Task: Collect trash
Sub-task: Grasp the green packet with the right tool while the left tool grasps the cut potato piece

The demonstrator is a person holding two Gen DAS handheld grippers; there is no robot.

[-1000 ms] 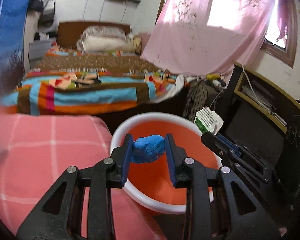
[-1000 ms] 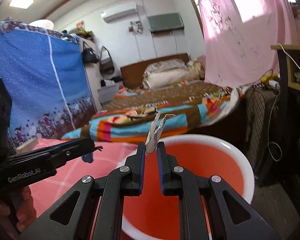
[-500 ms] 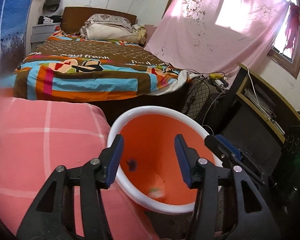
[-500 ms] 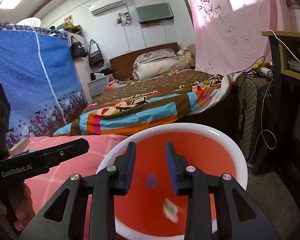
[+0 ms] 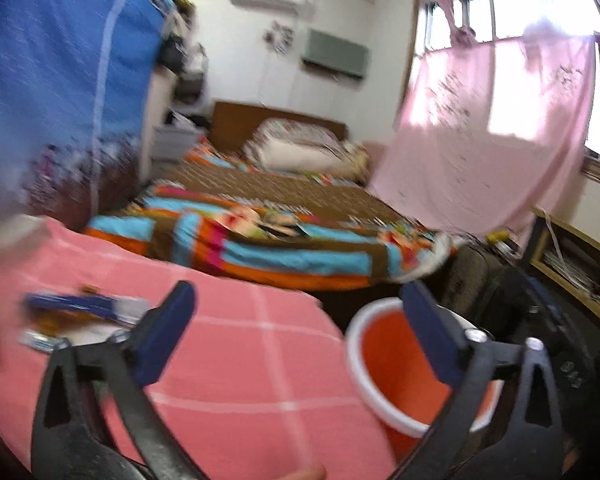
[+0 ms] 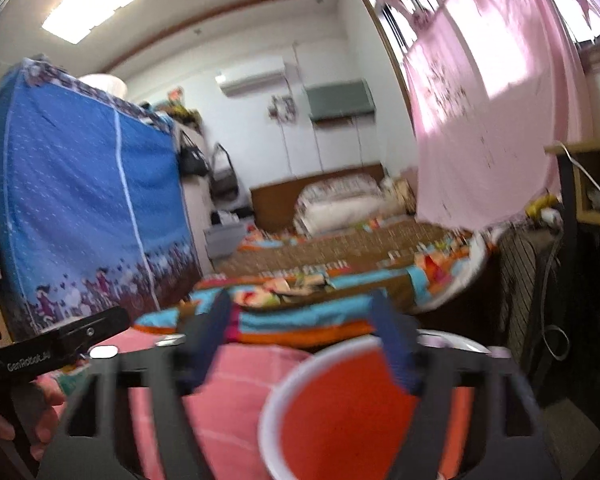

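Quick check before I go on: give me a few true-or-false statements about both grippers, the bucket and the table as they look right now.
1. The left gripper holds a blue wad. False: nothing is between its opening jaws.
2. The bucket is orange inside with a white rim. True.
3. The right gripper is clamped on paper. False: its jaws are opening with nothing between them.
4. The table has a pink checked cloth. True.
5. Blurred wrappers lie on the cloth. True.
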